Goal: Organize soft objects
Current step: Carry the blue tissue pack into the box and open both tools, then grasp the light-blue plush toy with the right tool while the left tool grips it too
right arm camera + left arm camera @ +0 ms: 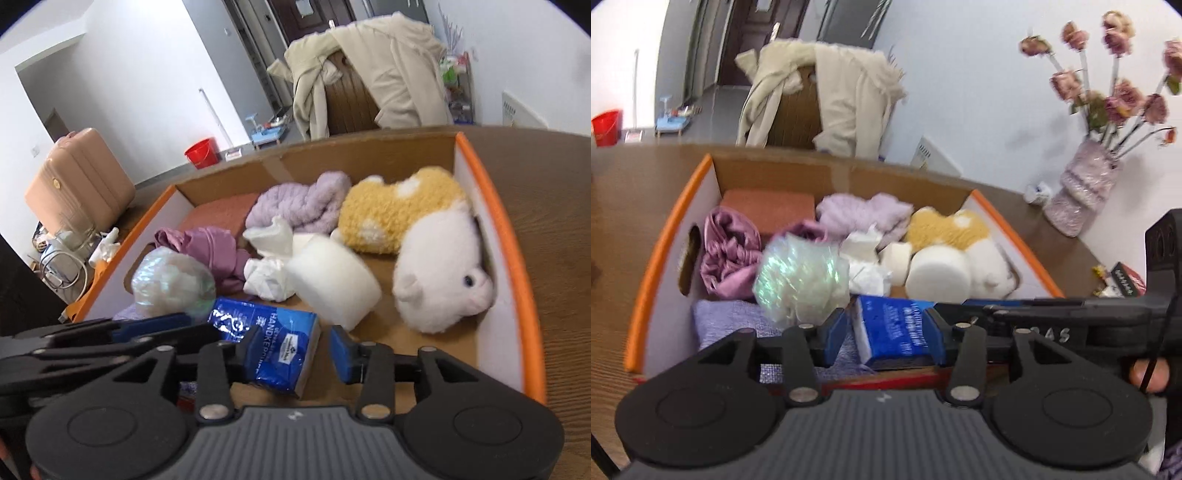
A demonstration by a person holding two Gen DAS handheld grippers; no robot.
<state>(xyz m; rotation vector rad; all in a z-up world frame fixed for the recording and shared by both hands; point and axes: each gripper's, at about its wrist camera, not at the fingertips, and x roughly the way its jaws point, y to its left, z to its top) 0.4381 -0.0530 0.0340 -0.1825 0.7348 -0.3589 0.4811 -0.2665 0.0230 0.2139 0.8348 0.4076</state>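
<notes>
Both tilted downward & held side by side: left hand-held gripper (884,334) w/ jaws parted, right hand-held gripper (293,354) likewise parted, nothing pressed by either.

The box (517,258) had orange edges, white walls and a plain brown cardboard floor. In it: a blue tissue pack (275,347) with white lettering, a yellow-and-white plush (406,221), a lilac fluffy cloth (299,203), shiny mauve fabric (727,254), an iridescent greenish ball (799,277).
</notes>
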